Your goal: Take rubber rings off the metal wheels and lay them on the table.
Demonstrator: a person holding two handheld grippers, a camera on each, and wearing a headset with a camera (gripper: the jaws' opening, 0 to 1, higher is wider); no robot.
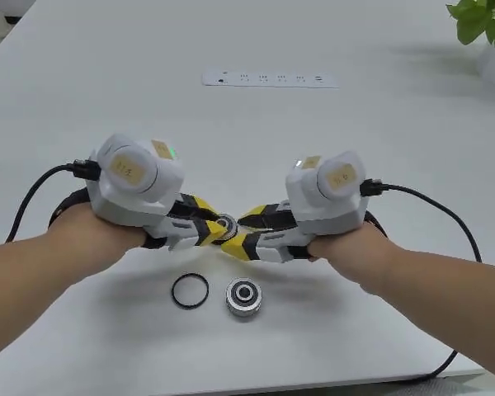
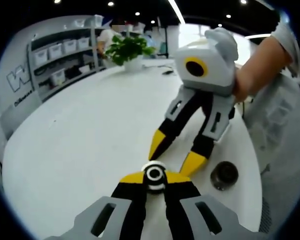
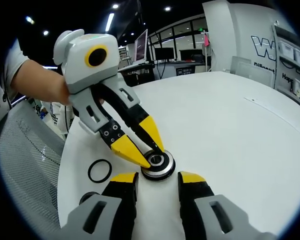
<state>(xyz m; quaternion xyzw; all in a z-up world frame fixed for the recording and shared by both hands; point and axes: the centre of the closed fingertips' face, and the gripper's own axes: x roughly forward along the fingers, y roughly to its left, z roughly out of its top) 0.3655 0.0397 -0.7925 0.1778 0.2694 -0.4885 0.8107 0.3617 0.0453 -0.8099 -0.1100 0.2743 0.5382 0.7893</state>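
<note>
- Fingers point(image 2: 135, 178) of the left gripper point(image 1: 218, 224) were closed narrow on the held wheel point(image 2: 154, 173), with one yellow tip at each side of it. Whether it rested on the worktop point(image 1: 338, 124) or hung just over it could not be told.
- Opposite them, the fingers point(image 3: 123, 179) of the right gripper point(image 3: 156, 178) stood wide apart with the gap between them bare. Their tips came in from the right, just beside the held wheel, and whether they touched it could not be told.
- Under it all lay the white worktop, and the two grippers met nose to nose over its near middle.
- At the far right corner stood a green plant point(image 1: 481, 20).
- At the far middle a white power strip point(image 1: 270, 79) lay flat, well apart from the grippers.
- From the back of each gripper ran black cables point(image 1: 33, 194), one to the left and one to the right and towards the near edge.
- Nearer than the grippers, the second wheel point(image 1: 244, 297) lay flat on the worktop, a little right of the held wheel. It had a bright hub and a darker outer band.
- Just left of the second wheel, and not touching it, lay the rubber ring point(image 1: 190, 291), thin, black and flat on the worktop.
</note>
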